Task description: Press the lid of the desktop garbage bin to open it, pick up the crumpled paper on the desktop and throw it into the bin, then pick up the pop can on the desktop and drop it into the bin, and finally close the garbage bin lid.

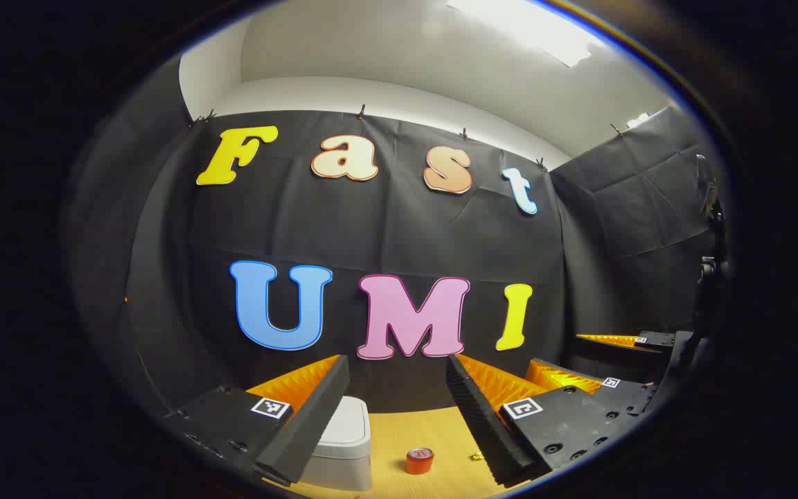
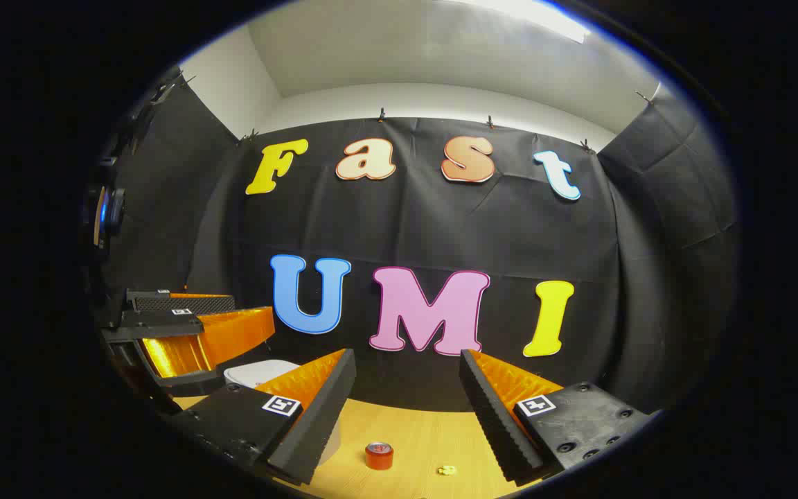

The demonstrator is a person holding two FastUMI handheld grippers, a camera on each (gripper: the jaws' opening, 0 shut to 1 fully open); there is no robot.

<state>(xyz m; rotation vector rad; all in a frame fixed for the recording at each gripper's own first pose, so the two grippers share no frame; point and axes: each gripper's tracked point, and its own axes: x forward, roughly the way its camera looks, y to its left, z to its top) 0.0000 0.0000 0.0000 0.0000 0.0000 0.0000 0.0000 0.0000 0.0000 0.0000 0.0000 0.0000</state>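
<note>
On the wooden desktop (image 2: 413, 433), closed bin (image 1: 343, 443), can (image 2: 379, 455).

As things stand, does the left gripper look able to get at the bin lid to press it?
Probably yes: the left gripper is open and raised, and the bin sits ahead by its left finger, lid shut with nothing on it.

On the desktop (image 1: 433, 430) before you, the garbage bin (image 1: 343, 443) stood at the left with its lid down, the pop can (image 1: 419, 460) sat upright to its right, and the crumpled paper (image 2: 447, 470) lay farther right, each apart from the others.
</note>
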